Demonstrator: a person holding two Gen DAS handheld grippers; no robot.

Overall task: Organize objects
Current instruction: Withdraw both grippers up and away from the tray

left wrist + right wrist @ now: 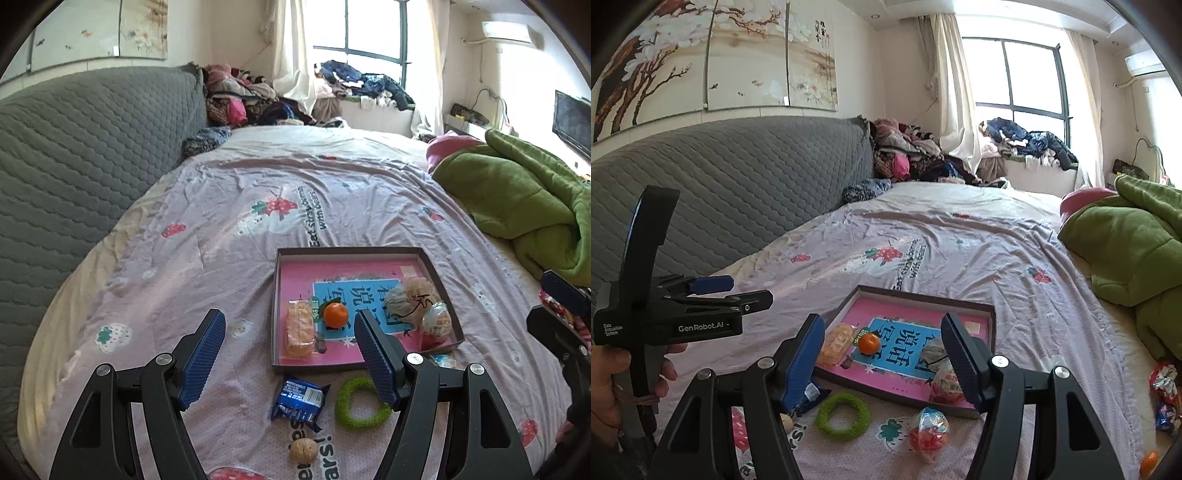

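Note:
A shallow box (349, 252) (923, 295) with a pink printed floor lies on the bed. Inside are an orange (335, 315) (869, 343), a yellow snack pack (300, 328) (835, 343), a beige pompom (417, 291) and a clear wrapped ball (437, 319). In front of the box lie a blue snack packet (299, 400), a green fuzzy ring (360, 402) (843, 410), a walnut (303, 448) and another wrapped ball (929, 428). My left gripper (290, 354) hangs open above them, empty. My right gripper (881, 363) is open and empty too.
A grey quilted headboard (74, 147) runs along the left. A green blanket (517, 199) is heaped on the right. Clothes (251, 96) pile up at the far end under the window. Wrapped sweets (1163, 387) and a second orange (1148, 461) lie at the right. A hand (613, 384) holds the left gripper.

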